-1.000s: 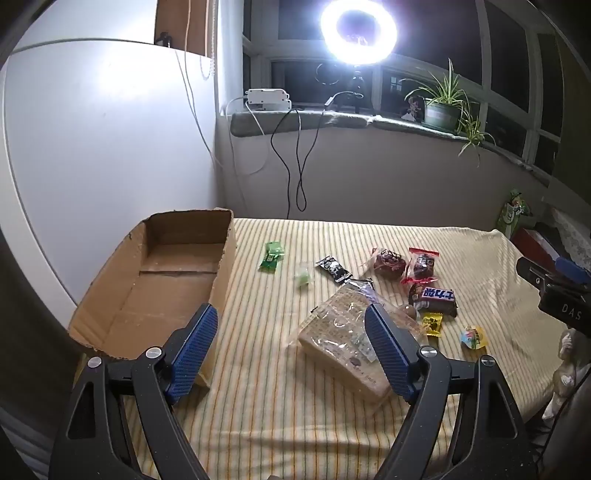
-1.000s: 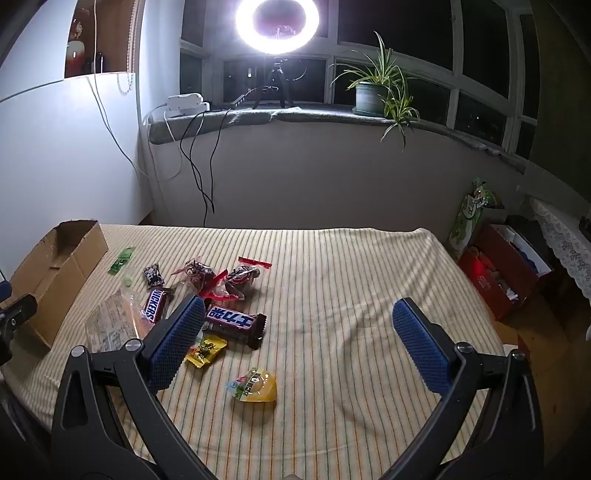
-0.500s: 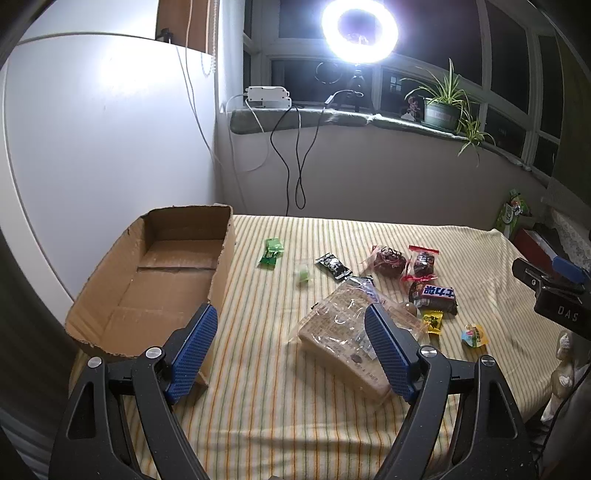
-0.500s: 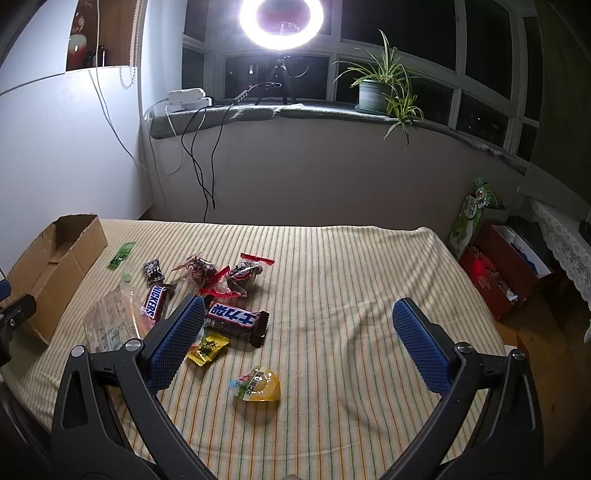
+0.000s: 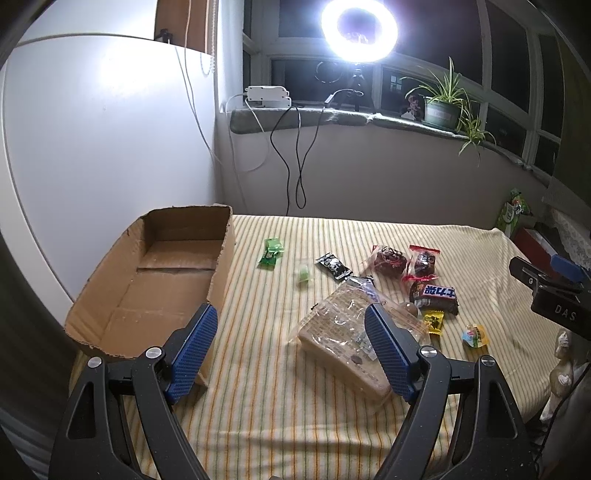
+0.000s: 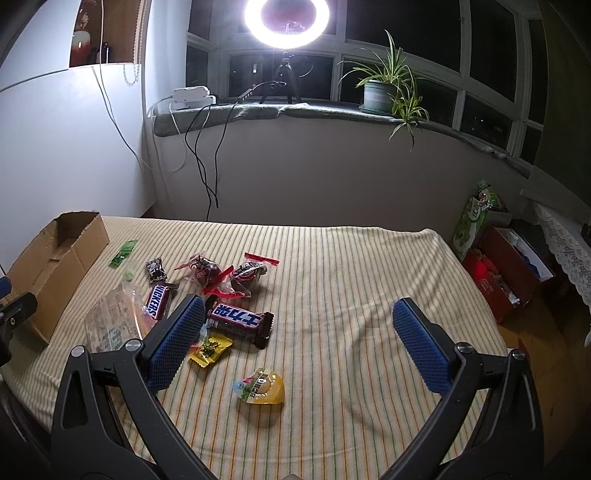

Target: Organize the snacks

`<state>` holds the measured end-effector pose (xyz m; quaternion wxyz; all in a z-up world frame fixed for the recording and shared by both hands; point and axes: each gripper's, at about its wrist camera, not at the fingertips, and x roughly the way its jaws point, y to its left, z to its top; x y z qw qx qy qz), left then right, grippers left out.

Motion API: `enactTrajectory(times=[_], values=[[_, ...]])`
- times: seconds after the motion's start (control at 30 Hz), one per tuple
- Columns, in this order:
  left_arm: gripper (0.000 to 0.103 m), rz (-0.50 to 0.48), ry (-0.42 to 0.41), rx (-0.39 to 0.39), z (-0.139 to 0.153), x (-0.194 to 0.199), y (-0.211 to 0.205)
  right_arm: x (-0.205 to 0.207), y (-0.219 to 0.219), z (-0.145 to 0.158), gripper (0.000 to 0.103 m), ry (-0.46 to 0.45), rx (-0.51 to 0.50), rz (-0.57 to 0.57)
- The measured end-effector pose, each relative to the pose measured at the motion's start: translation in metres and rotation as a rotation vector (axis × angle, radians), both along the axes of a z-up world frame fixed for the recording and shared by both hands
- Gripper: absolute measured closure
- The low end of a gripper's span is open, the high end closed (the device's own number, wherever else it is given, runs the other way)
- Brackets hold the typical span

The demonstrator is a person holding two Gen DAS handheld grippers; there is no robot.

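An open cardboard box [image 5: 155, 280] lies at the left of the striped table; it also shows in the right wrist view [image 6: 55, 266]. Snacks lie scattered to its right: a clear cracker bag [image 5: 343, 332], a green packet [image 5: 271, 251], a black packet [image 5: 332, 266], two red-wrapped cakes [image 5: 391, 258], a brown chocolate bar [image 6: 240, 321], a Snickers bar [image 6: 159, 301], a yellow candy [image 6: 210, 349] and a yellow jelly cup [image 6: 262, 386]. My left gripper [image 5: 291, 347] is open and empty above the table's near edge. My right gripper [image 6: 299, 347] is open and empty above the jelly cup.
A ring light [image 5: 358, 29] and a potted plant [image 6: 384, 92] stand on the windowsill behind. Cables [image 5: 295, 158] hang down the wall. A red box [image 6: 506, 269] and green bags sit on the floor at the right. The right gripper's body [image 5: 554, 299] shows at the right edge.
Both grippers have drawn back and risen slightly, so the table and snacks sit a little farther off. Both stay open and empty. Nothing on the table has moved.
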<state>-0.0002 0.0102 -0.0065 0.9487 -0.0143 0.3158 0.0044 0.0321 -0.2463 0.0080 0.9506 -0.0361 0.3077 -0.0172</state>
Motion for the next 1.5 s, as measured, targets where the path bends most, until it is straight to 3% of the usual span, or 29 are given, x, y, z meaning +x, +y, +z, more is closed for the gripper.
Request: enactTrajectory(times=[1.1, 1.5], values=[[0.021, -0.002, 0.012, -0.016, -0.004, 0.002, 0.004, 0.004, 0.008, -0.005, 0.000, 0.013, -0.007, 0.019], [0.021, -0.005, 0.042, -0.034, -0.014, 0.007, 0.007, 0.010, 0.016, -0.010, 0.005, 0.036, -0.016, 0.043]])
